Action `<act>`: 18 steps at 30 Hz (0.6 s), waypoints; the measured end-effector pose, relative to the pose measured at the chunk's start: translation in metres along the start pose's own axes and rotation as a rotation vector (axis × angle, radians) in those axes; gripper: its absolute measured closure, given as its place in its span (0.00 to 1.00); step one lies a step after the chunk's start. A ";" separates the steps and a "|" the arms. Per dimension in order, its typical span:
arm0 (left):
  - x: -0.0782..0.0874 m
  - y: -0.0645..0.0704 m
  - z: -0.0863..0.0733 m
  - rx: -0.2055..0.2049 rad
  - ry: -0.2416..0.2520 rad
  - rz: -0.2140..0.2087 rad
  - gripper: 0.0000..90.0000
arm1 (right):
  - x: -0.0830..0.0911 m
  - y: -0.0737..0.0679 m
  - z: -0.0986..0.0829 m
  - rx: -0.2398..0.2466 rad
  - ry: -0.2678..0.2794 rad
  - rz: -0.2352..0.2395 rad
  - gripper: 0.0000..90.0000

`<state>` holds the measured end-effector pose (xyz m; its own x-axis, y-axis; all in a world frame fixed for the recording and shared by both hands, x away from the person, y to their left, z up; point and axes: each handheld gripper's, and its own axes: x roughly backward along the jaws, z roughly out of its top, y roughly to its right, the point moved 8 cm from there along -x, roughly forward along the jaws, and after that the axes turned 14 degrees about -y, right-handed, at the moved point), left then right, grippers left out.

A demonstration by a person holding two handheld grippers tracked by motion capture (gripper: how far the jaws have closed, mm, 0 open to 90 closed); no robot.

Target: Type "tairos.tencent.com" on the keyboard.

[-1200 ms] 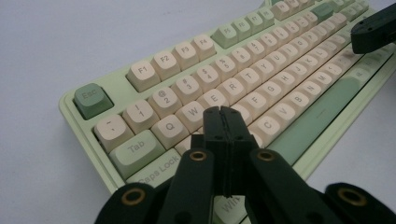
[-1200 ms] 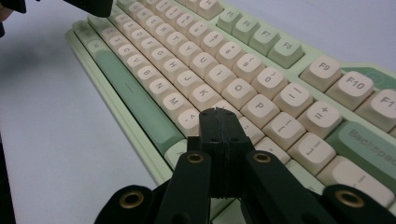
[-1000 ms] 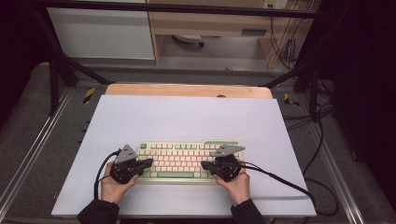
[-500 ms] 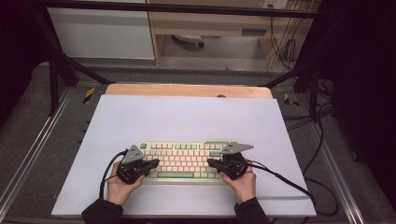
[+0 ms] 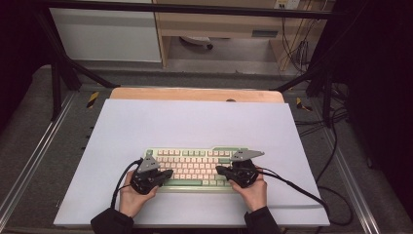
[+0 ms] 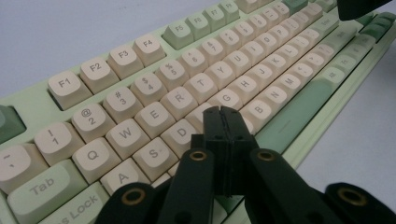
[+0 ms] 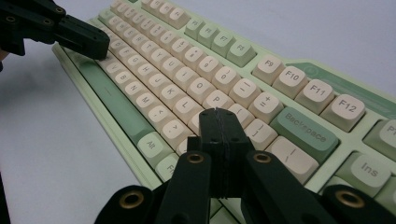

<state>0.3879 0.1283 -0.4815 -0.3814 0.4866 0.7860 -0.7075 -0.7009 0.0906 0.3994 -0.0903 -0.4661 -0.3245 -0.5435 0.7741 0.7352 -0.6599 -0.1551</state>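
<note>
Shifted slightly inward since a second ago: left gripper (image 6: 220,122) and right gripper (image 7: 218,122), jaws pressed together, empty, poised over the keyboard (image 5: 195,168) at the mat's (image 5: 195,122) near edge. Probably rigid, light – keycaps detachable; grasp by case ends.

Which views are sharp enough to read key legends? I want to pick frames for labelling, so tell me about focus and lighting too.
Left gripper view: legends on the keyboard read clearly near the closed left hand-held gripper, softening toward the far end. Right gripper view: near keys such as Backspace are legible, farther rows blur; right hand-held gripper is dark but crisp. High view: lighting is even on the white tabletop, surroundings dark, legends too small.
</note>
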 end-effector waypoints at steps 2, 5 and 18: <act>-0.001 0.000 -0.001 0.000 0.001 -0.002 1.00 | 0.000 0.000 0.000 -0.002 0.000 0.001 1.00; -0.001 0.000 -0.001 0.001 0.002 -0.005 1.00 | -0.001 0.000 0.000 -0.004 -0.003 0.002 1.00; 0.001 0.002 -0.003 -0.010 0.012 -0.009 1.00 | -0.001 -0.001 0.000 -0.006 -0.004 0.003 1.00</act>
<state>0.3849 0.1288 -0.4826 -0.3819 0.4991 0.7778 -0.7171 -0.6909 0.0912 0.3990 -0.0892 -0.4672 -0.3195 -0.5436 0.7761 0.7328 -0.6610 -0.1613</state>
